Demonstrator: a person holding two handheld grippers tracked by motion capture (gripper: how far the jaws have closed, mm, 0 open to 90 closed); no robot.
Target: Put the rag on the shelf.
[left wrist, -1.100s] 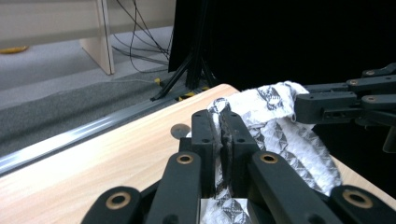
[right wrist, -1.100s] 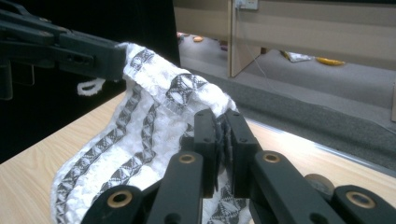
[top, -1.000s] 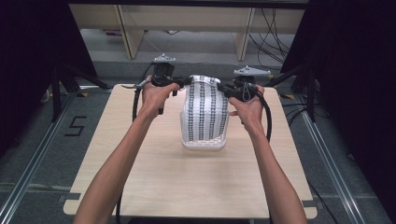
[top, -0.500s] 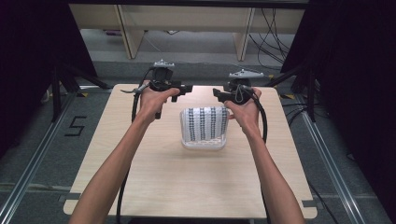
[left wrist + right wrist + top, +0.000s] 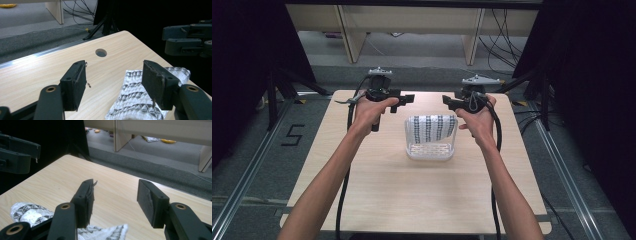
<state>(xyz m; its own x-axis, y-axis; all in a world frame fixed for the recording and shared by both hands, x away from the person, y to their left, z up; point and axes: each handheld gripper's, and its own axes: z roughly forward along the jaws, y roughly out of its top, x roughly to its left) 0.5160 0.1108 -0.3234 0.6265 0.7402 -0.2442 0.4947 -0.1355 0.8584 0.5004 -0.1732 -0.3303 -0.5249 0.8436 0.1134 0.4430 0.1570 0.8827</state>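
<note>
Released since the earlier frame, the patterned cloth (image 5: 430,136) is now folded on the tabletop (image 5: 412,200). Left gripper (image 5: 401,99) and right gripper (image 5: 452,102) are held open above its far corners. Soft, light; best pinched at edges.

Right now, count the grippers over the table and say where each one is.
2. The left gripper is held above the table's far left part, the right gripper above its far right part. Both point inward over the folded patterned cloth, jaws open.
</note>
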